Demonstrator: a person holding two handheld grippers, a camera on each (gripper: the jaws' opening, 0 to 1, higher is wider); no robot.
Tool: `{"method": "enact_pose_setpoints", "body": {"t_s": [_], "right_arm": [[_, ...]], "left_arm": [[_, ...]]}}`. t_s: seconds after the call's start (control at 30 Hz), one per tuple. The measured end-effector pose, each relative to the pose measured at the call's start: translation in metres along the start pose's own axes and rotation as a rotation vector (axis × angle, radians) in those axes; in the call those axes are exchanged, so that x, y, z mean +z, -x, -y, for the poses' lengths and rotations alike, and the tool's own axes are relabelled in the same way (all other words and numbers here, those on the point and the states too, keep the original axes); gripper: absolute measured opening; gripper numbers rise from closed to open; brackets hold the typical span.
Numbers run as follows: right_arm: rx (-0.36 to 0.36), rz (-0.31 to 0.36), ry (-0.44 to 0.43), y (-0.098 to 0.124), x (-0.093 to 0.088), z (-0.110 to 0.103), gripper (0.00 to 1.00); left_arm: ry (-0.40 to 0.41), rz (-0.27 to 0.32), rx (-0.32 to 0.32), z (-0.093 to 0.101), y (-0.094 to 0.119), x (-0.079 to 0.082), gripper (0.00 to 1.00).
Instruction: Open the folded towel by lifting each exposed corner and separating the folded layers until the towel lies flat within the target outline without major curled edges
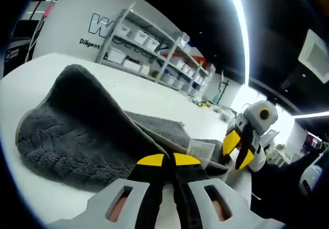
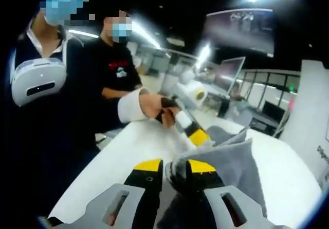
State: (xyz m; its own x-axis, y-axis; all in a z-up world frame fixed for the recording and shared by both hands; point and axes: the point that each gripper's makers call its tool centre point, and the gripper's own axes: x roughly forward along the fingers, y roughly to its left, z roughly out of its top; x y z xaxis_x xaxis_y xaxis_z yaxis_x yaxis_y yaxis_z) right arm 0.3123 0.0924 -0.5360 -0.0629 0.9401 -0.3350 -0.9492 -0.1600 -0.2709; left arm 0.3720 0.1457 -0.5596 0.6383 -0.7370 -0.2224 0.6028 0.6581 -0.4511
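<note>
A dark grey towel (image 1: pixel 77 131) lies on the white table (image 1: pixel 149 95), with one part raised in a hump toward the left. My left gripper (image 1: pixel 168 160) is shut on the towel's near edge, its yellow tips pressed together. A white label (image 1: pixel 200 149) shows on the towel just right of it. My right gripper (image 1: pixel 237 149) holds the towel further right. In the right gripper view, my right gripper (image 2: pixel 175 166) is shut on a thick fold of the towel (image 2: pixel 231 167). Beyond it, a person's hand holds the left gripper (image 2: pixel 200 136) at the towel's far edge.
Shelves with white bins (image 1: pixel 149 44) stand behind the table. Two people (image 2: pixel 113 70) stand close to the table's edge (image 2: pixel 128 147); one wears a white device (image 2: pixel 36 80) on the chest. A monitor (image 2: pixel 229 75) stands further back.
</note>
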Motion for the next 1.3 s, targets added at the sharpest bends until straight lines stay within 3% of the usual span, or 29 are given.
{"method": "enact_pose_setpoints", "body": {"t_s": [0.33,0.67,1.03,1.3], "right_arm": [[-0.019,0.052,-0.009,-0.003,0.011,0.006,0.17],[-0.028,0.004,0.03,-0.012,0.003,0.003,0.17],[-0.048,-0.061,0.053,-0.018,-0.009,0.0,0.16],[-0.073,-0.082,0.061,-0.016,-0.012,0.008,0.08]], "left_arm": [[-0.053,-0.014,-0.008,0.01,-0.001,-0.003,0.03],[-0.066,-0.015,-0.018,0.016,-0.001,-0.005,0.03],[-0.028,-0.004,-0.083,0.03,0.0,-0.003,0.02],[-0.026,-0.008,-0.109,0.034,0.0,-0.002,0.02]]}}
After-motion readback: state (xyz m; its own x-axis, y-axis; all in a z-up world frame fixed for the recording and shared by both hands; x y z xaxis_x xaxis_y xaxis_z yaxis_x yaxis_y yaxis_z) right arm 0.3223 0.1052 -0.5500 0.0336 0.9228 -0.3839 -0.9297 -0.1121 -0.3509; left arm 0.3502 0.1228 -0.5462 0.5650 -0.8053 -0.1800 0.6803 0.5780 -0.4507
